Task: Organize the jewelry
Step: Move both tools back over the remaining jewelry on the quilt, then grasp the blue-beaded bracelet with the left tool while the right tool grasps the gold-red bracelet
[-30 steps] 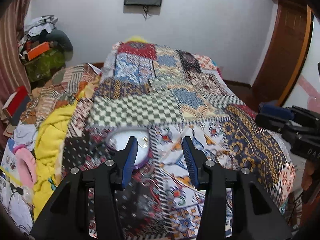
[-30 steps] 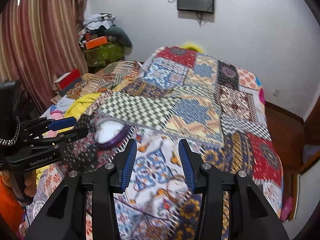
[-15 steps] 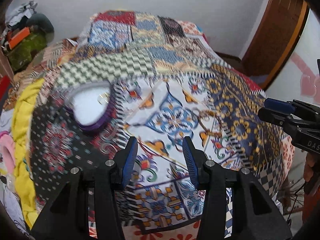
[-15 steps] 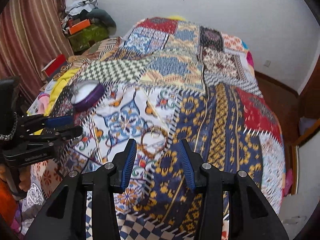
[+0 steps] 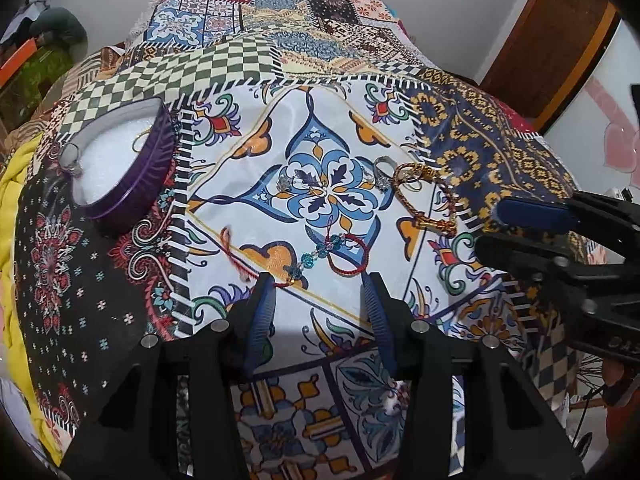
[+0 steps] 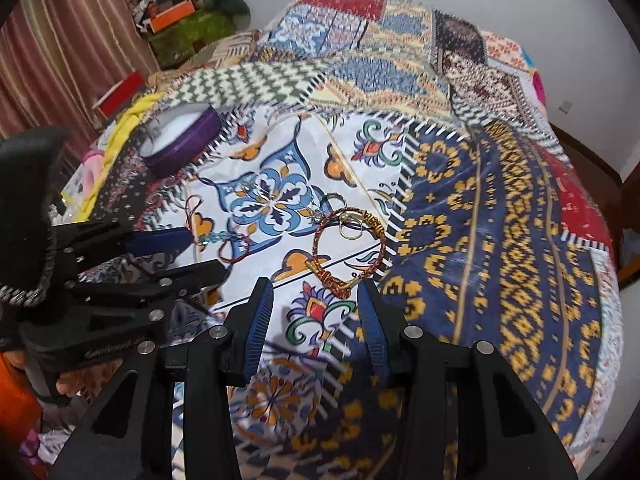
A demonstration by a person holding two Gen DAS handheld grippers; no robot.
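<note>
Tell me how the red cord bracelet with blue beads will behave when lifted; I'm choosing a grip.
The red bracelet lies in loose, uneven loops, so it probably hangs limp. Its thin cord suggests lightness. The beads sit mid-cord, so they may swing; pinching there seems steadier.

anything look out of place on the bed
Yes: jewelry lies loose on the quilt outside the purple box: a red cord bracelet, a gold braided bracelet and a ring.
</note>
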